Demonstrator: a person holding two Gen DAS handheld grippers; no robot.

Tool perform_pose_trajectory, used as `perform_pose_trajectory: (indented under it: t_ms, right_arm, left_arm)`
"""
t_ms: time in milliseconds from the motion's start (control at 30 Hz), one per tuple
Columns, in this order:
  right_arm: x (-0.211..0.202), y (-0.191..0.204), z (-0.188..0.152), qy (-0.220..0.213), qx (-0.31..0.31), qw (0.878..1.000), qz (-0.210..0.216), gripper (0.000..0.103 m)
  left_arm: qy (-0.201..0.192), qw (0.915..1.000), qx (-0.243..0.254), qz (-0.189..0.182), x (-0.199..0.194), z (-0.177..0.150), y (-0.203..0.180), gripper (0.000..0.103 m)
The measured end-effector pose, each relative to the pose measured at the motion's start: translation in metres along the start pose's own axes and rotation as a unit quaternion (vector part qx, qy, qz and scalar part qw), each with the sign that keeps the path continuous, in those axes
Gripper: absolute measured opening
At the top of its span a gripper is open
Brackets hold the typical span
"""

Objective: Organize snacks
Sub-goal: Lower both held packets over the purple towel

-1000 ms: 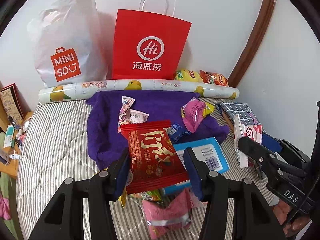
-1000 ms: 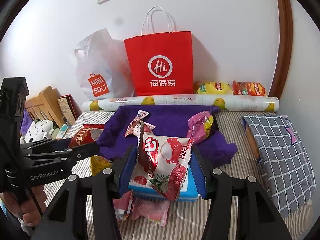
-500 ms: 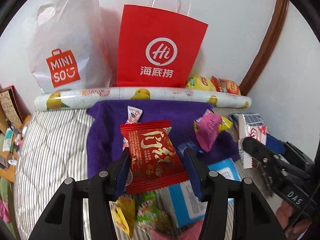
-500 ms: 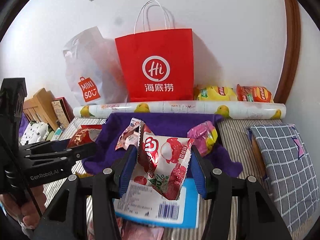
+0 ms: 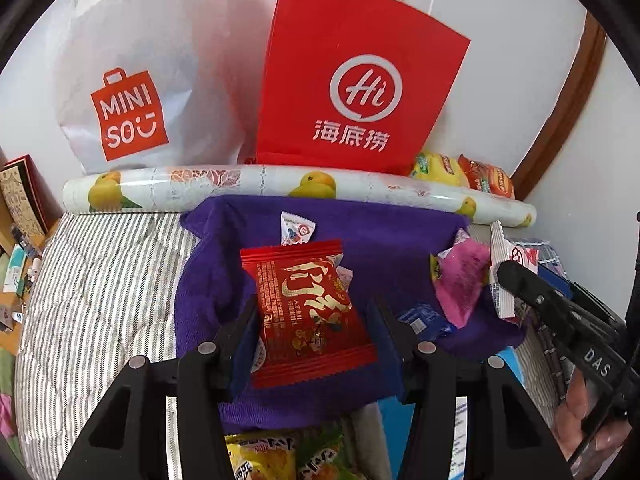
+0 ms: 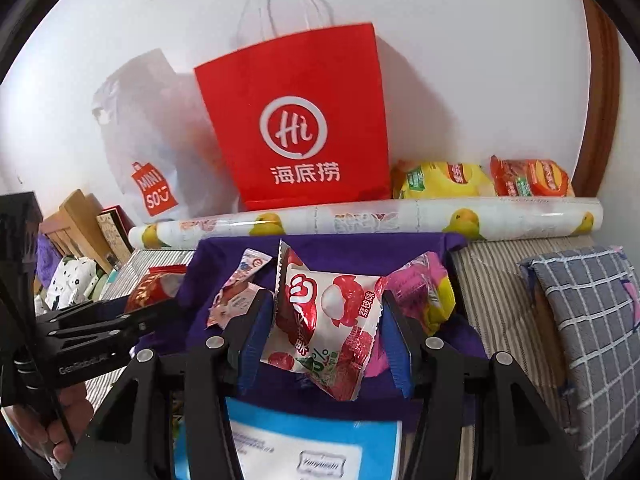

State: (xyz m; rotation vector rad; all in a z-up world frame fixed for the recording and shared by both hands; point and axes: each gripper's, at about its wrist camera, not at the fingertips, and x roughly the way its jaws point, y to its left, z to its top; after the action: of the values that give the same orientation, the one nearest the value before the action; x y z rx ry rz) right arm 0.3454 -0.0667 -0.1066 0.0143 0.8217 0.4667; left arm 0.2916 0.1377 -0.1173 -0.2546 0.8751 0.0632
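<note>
My left gripper is shut on a red snack packet with gold characters, held above a purple cloth. My right gripper is shut on a white and red lychee snack packet, also over the purple cloth. Small candy packets and a pink packet lie on the cloth. A red paper bag and a white plastic bag stand against the wall behind. In the left wrist view the right gripper appears at the right edge.
A rolled fruit-print sheet lies between the cloth and the bags. Yellow and orange chip bags sit at the back right. A blue-edged box lies under the right gripper. A checked cushion is at the right, on striped bedding.
Both grippers have moved forward toward the bags and lower, each keeping its packet. The bags and purple cloth look larger and closer; the blue box has slid toward the bottom of the views.
</note>
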Motion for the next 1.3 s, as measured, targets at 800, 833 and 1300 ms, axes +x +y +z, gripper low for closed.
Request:
perform_pose_trajectory:
  t_ms: [800, 833, 1300]
  right_arm:
    - [0.026, -0.035, -0.021, 0.027, 0.025, 0.999, 0.0, 0.053]
    - [0.027, -0.036, -0.021, 0.029, 0.026, 0.999, 0.001, 0.053]
    - [0.043, -0.035, -0.027, 0.063, 0.021, 0.998, -0.009, 0.054]
  left_arm:
    - [0.033, 0.9993, 0.001, 0.019, 0.032, -0.012, -0.001, 0.051]
    - [0.035, 0.9992, 0.001, 0.019, 0.033, -0.012, 0.0, 0.051]
    - [0.049, 0.9985, -0.013, 0.019, 0.043, -0.012, 0.004, 0.051]
